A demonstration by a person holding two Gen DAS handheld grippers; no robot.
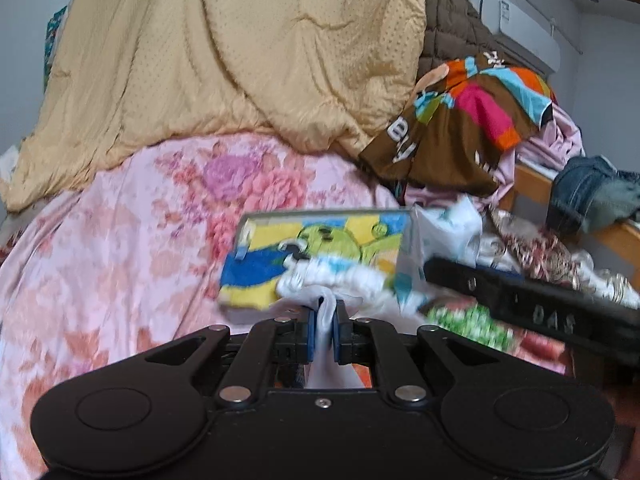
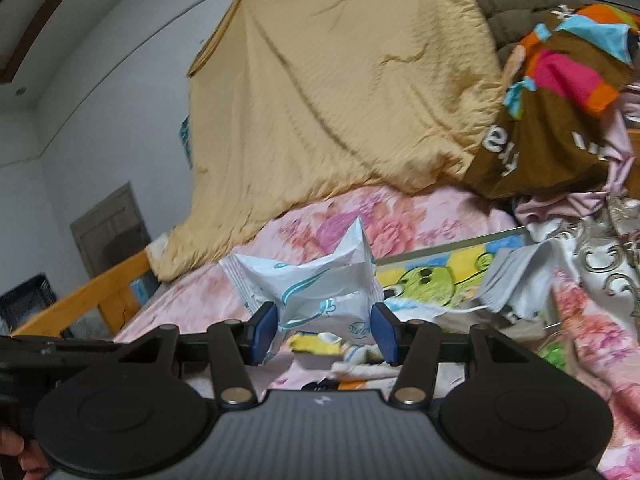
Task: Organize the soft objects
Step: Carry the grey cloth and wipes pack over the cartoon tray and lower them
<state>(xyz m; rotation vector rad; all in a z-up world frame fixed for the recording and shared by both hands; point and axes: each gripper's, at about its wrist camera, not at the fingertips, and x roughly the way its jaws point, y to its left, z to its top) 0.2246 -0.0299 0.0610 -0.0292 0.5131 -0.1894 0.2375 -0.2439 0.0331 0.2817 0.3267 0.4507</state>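
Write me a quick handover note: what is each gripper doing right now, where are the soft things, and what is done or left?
Left gripper: shut on a bunch of white cloth.
Right gripper: pads pressing both sides of a white plastic packet, held above the bed.
Cartoon towel lies flat on the floral bedsheet. Yellow quilt is heaped behind it; a colourful brown garment and jeans sit in the pile at the right.
Done: nothing visibly sorted.
Left: place both held items, then tidy the pile.
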